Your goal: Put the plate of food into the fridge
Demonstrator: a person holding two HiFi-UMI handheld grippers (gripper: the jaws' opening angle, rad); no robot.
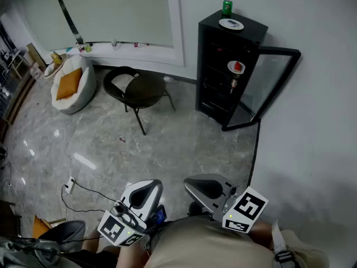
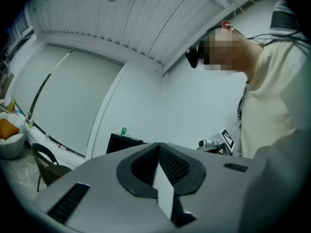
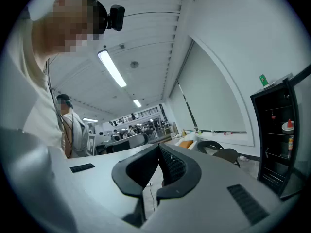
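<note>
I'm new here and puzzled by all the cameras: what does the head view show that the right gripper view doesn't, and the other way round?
Only the head view: a white plate lying on top of the fridge, and the right tongs seen from above with their marker cube.

Only the right gripper view: the ceiling lights, people in a far room, and those tongs up close, shut with nothing between them.

Both: the black fridge with its door open, the green can on top, red food on a shelf, and the dark chair.
</note>
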